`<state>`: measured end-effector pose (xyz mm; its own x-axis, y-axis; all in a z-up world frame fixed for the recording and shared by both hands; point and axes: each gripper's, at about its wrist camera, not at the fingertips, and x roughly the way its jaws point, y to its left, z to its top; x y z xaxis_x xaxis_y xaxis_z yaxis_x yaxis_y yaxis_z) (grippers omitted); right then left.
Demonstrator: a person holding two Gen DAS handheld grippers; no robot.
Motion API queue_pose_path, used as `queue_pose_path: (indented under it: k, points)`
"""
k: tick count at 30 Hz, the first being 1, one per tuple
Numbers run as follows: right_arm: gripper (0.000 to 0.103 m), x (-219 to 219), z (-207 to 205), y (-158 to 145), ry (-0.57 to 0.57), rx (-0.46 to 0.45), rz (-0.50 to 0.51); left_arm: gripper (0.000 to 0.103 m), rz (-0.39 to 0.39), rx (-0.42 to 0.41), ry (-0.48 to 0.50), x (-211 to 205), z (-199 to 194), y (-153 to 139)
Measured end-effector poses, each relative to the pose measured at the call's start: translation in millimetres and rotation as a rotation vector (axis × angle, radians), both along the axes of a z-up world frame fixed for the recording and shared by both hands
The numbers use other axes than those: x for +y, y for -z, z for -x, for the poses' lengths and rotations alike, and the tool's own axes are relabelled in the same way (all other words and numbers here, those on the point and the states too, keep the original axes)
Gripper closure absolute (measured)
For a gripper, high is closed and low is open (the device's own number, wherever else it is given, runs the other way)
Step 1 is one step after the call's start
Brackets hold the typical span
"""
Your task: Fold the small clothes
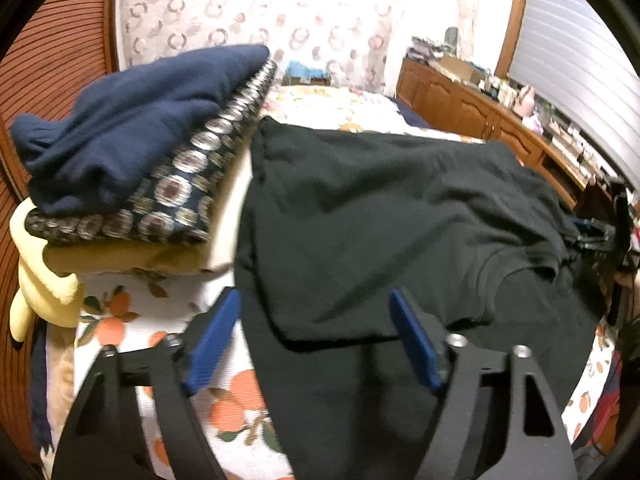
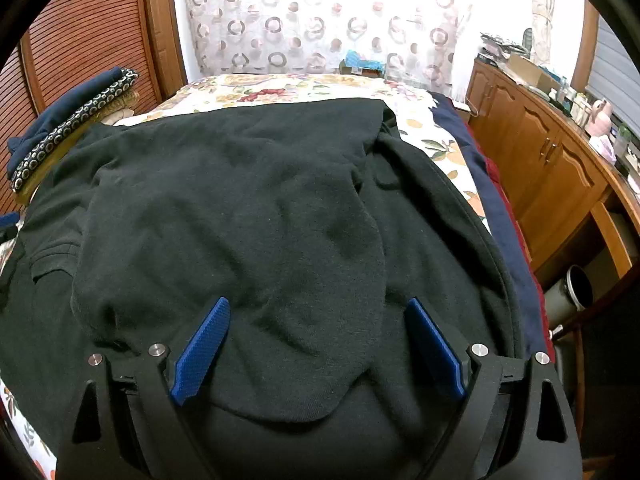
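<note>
A black garment (image 2: pixel 260 208) lies spread over the bed, with one side folded inward over its middle. It also shows in the left wrist view (image 1: pixel 380 216). My right gripper (image 2: pixel 320 304) is open, its blue fingers (image 2: pixel 204 350) just above the folded cloth near its front edge, holding nothing. My left gripper (image 1: pixel 316 300) is open over the garment's left edge, one finger over the bedsheet, one over the cloth. The right gripper shows at the far right of the left wrist view (image 1: pixel 596 236).
A pile of folded clothes (image 1: pixel 136 152), navy on top, then patterned, then yellow, sits on the bed's left side, also in the right wrist view (image 2: pixel 68 124). The floral bedsheet (image 1: pixel 236 412) lies beneath. A wooden cabinet (image 2: pixel 548 160) runs along the right.
</note>
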<state>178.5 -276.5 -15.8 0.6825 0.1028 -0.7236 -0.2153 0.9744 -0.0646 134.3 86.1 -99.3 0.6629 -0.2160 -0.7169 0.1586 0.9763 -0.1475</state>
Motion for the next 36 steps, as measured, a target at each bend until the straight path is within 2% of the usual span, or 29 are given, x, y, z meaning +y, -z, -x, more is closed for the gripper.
queue_pose_path:
  k: [2,3,5,7,13,20,21,22,23,32,34,36]
  points:
    - [0.012,-0.2,-0.1,0.3,0.0,0.0,0.0,0.049,-0.001,0.006,-0.012,4.1,-0.6,-0.2]
    - [0.012,-0.3,-0.1,0.4,0.0,0.0,-0.001,0.053,-0.006,0.016,-0.016,5.5,-2.6,1.5]
    - [0.012,0.1,-0.3,0.9,0.0,0.0,0.0,0.07,-0.008,0.035,-0.008,4.2,-5.7,6.0]
    - [0.012,-0.3,0.0,0.7,0.0,-0.001,-0.001,0.075,-0.009,0.051,0.011,1.4,-9.2,11.0]
    - [0.012,-0.6,-0.1,1.2,0.0,-0.001,-0.001,0.075,-0.028,0.077,-0.01,-2.6,-16.5,16.8]
    - [0.012,-0.6,-0.3,2.1,0.0,-0.001,-0.001,0.069,-0.056,0.09,-0.003,-6.5,-23.4,15.9]
    - [0.012,-0.8,-0.1,1.9,0.0,-0.001,-0.001,0.071,-0.064,0.081,0.002,-8.0,-22.5,15.6]
    - [0.012,-0.9,-0.1,2.0,0.0,-0.001,-0.001,0.092,-0.067,0.065,0.013,-9.7,-20.8,14.9]
    - [0.012,-0.7,-0.2,2.4,0.0,-0.001,-0.001,0.095,-0.061,0.05,0.026,-12.2,-18.7,12.0]
    - [0.012,-1.0,0.1,2.5,0.009,-0.002,-0.004,0.096,0.021,-0.109,0.055,-21.2,1.6,-32.0]
    - [0.019,-3.1,1.8,1.6,0.037,-0.016,-0.005,0.096,0.023,-0.128,0.052,-21.4,3.0,-38.9]
    - [0.042,-4.0,5.9,-0.8,0.022,-0.035,-0.02,0.096,0.025,-0.134,0.066,-22.7,3.2,-44.3]
